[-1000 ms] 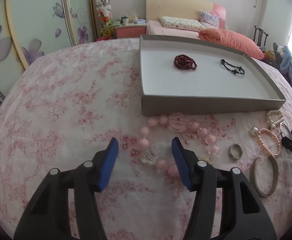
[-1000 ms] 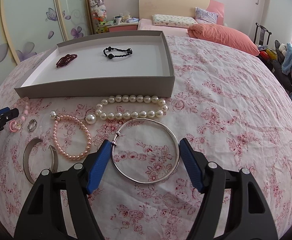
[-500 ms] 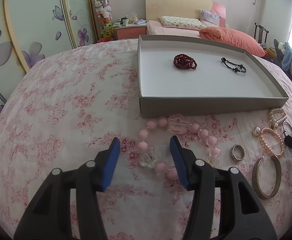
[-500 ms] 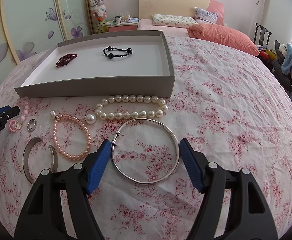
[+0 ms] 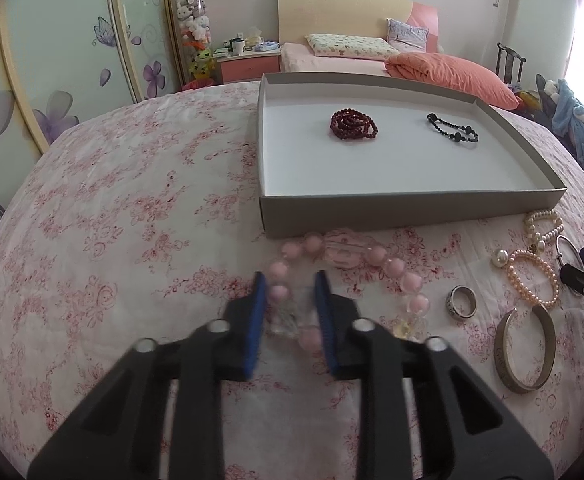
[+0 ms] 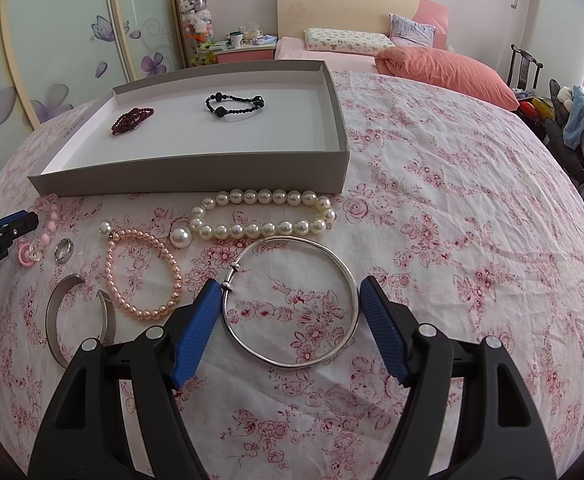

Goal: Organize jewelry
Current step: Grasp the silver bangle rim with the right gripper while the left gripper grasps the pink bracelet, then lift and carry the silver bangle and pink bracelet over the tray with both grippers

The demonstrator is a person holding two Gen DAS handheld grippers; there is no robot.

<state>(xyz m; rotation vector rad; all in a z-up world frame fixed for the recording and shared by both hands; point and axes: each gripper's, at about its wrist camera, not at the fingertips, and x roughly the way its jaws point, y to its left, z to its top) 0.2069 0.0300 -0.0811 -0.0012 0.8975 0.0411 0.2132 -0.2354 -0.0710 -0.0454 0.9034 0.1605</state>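
A pink bead bracelet with clear charms lies on the flowered bedspread in front of a grey tray. My left gripper is down on it, its blue pads narrowed around the bracelet's left side with beads between them. The tray holds a dark red bead bracelet and a black bead bracelet. My right gripper is open, its pads either side of a thin silver bangle. The left gripper's tip shows in the right wrist view.
On the bedspread lie a white pearl bracelet, a pink pearl bracelet, a silver ring and an open cuff bangle. The tray stands behind them. Pillows and a nightstand are at the back.
My left gripper has moved forward and down onto the pink bead bracelet and its pads have closed in around the beads. The right gripper has stayed still.
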